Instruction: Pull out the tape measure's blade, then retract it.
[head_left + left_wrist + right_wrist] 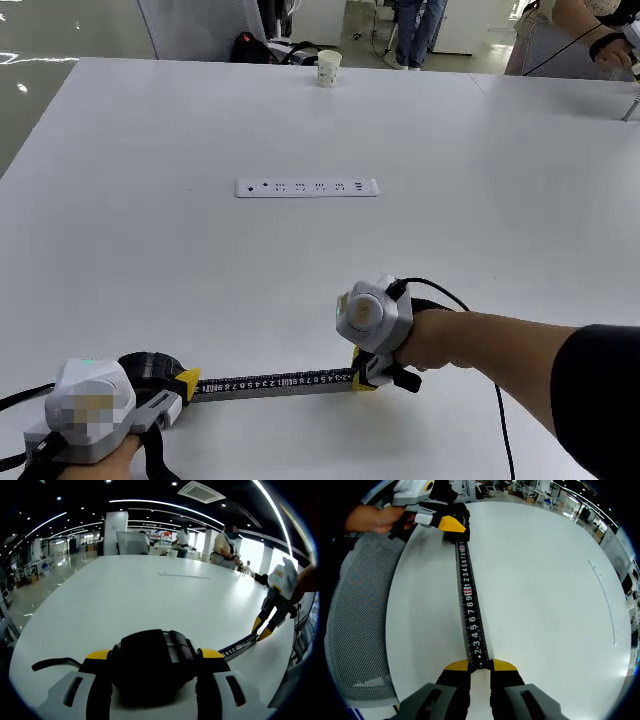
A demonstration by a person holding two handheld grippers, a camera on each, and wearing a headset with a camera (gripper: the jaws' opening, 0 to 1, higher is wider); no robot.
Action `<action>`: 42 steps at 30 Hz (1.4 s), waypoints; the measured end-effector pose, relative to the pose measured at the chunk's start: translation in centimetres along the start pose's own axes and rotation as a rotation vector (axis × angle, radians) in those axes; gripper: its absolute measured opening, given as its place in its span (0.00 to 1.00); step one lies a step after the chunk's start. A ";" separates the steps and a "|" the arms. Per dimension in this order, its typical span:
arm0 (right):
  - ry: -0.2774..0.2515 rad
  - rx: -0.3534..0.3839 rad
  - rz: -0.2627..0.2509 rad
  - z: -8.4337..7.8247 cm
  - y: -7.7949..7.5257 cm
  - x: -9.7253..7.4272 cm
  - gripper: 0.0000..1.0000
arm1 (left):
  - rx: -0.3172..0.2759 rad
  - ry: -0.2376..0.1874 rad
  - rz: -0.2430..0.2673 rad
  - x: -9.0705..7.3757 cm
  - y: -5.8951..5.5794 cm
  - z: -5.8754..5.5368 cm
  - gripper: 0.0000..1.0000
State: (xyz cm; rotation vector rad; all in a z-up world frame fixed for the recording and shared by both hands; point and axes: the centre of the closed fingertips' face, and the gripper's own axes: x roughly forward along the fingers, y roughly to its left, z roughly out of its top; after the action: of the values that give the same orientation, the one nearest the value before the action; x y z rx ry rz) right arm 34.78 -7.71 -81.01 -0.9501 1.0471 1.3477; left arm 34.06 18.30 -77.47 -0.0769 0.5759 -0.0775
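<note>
**A:** In the head view, how far along is the job?

**B:** The pull looks done, or nearly. The blade [270, 382] lies stretched along the white worktop [300, 260], from the tape measure case [150, 370] at the near left to the right claw [362, 378]. The retraction is not yet done. A power strip [307, 187] and a paper cup [329, 67] sit well beyond.

**A:** And the left gripper view?

**B:** The left claw [155, 654] is spread wide but clamped on the black case [152, 652], with a yellow-tipped jaw pressing each side. The blade [239, 646] runs off right to the right claw [261, 629], which pinches its end.

**A:** The right gripper view?

**B:** The right claw [480, 665] is almost fully closed, its yellow tips gripping the blade [470, 615] at its low-numbered end. The strip runs straight away to the case [459, 509], held by the left claw [451, 524].

**A:** What remains?

**B:** Judging by this, feeding the blade back into the case.
</note>
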 end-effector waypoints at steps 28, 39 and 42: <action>-0.017 -0.018 -0.010 0.7 0.1 0.2 0.11 | -0.012 0.014 -0.007 0.1 -0.1 -0.1 0.63; -0.023 0.004 -0.004 1.0 0.3 0.2 0.11 | -0.015 0.025 -0.012 0.1 -0.1 -0.2 0.63; -0.022 0.006 -0.004 1.1 0.3 0.2 0.11 | -0.015 0.024 -0.012 0.0 -0.1 -0.2 0.63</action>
State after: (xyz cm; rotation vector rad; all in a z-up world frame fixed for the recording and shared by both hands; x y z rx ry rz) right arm 34.51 -6.63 -80.94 -0.9307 1.0309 1.3484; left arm 33.96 18.15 -77.68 -0.0941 0.6001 -0.0855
